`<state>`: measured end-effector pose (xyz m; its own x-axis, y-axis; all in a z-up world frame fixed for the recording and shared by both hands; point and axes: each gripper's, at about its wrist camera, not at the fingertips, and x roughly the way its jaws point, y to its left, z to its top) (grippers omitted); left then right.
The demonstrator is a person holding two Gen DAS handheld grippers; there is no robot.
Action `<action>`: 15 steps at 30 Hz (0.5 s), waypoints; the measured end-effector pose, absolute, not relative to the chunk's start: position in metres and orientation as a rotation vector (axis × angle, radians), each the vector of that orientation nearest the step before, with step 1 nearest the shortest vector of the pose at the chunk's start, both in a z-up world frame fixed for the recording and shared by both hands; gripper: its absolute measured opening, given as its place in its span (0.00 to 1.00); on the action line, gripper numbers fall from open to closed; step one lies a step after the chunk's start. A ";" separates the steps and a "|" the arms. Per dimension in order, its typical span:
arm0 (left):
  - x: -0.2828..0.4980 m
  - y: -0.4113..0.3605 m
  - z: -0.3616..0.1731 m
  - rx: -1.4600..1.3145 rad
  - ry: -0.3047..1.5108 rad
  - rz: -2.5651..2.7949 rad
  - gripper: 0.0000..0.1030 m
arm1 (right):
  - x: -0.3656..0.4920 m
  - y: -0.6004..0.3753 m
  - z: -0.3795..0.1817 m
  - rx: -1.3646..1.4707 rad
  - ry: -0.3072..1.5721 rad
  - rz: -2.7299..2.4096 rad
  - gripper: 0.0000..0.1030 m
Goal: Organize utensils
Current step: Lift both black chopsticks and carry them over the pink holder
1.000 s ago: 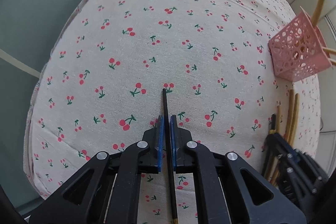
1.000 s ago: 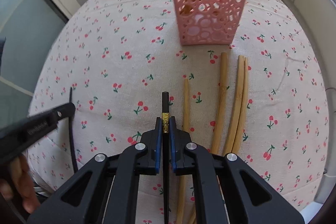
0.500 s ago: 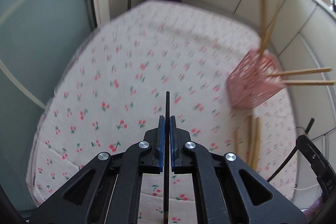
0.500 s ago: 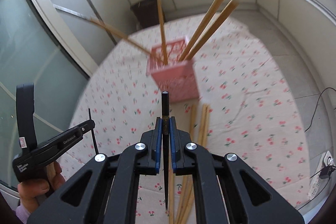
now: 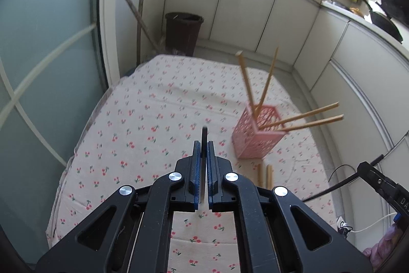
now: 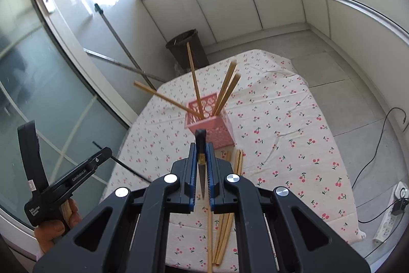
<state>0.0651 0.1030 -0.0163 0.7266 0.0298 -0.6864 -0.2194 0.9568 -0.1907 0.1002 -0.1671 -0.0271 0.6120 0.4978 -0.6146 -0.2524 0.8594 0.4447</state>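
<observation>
**Two black chopsticks aloft, basket next**

Left gripper point(image 5: 204, 145) clamped on one black chopstick point(image 5: 204, 137); right gripper point(image 6: 201, 149) clamped on another black chopstick point(image 6: 200, 145), gold band just at the pads. Both held high above the cherry-print tablecloth point(image 5: 143, 119). Pink basket point(image 6: 212, 124) upright near mid-table, four bamboo chopsticks point(image 6: 194, 83) already leaning out of it at splayed angles. More bamboo chopsticks point(image 6: 225, 221) flat on the cloth, just in front of the basket.

For a clean drop: tip each stick toward vertical, lower end first, aim at a free gap in the basket mouth. One gripper at a time, to keep the two from crossing above the opening. Steer clear of the leaning sticks, since a knock could tip the light basket. Release only once the lower end is well inside. Lower ends hidden behind the grippers, so overhang probably worth checking before descent.
</observation>
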 end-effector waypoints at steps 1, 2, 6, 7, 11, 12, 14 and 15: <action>0.066 0.102 -0.009 -0.269 0.735 0.131 0.04 | 0.099 -0.170 -0.024 0.341 0.799 0.442 0.07; 0.066 0.101 -0.003 -0.272 0.724 0.123 0.04 | 0.100 -0.174 -0.021 0.355 0.793 0.439 0.07; 0.069 0.095 0.027 -0.291 0.681 0.081 0.04 | 0.103 -0.188 -0.015 0.405 0.776 0.429 0.07; 0.071 0.092 0.036 -0.288 0.669 0.067 0.04 | 0.104 -0.192 -0.014 0.417 0.774 0.423 0.07; 0.078 0.079 0.069 -0.272 0.614 0.025 0.04 | 0.106 -0.206 -0.012 0.449 0.765 0.401 0.07; 0.082 0.074 0.079 -0.266 0.595 0.015 0.04 | 0.107 -0.210 -0.012 0.464 0.764 0.397 0.07; 0.090 0.066 0.089 -0.252 0.574 0.009 0.04 | 0.109 -0.217 -0.012 0.485 0.762 0.391 0.07; 0.096 0.061 0.095 -0.242 0.565 0.008 0.04 | 0.110 -0.220 -0.012 0.492 0.762 0.386 0.07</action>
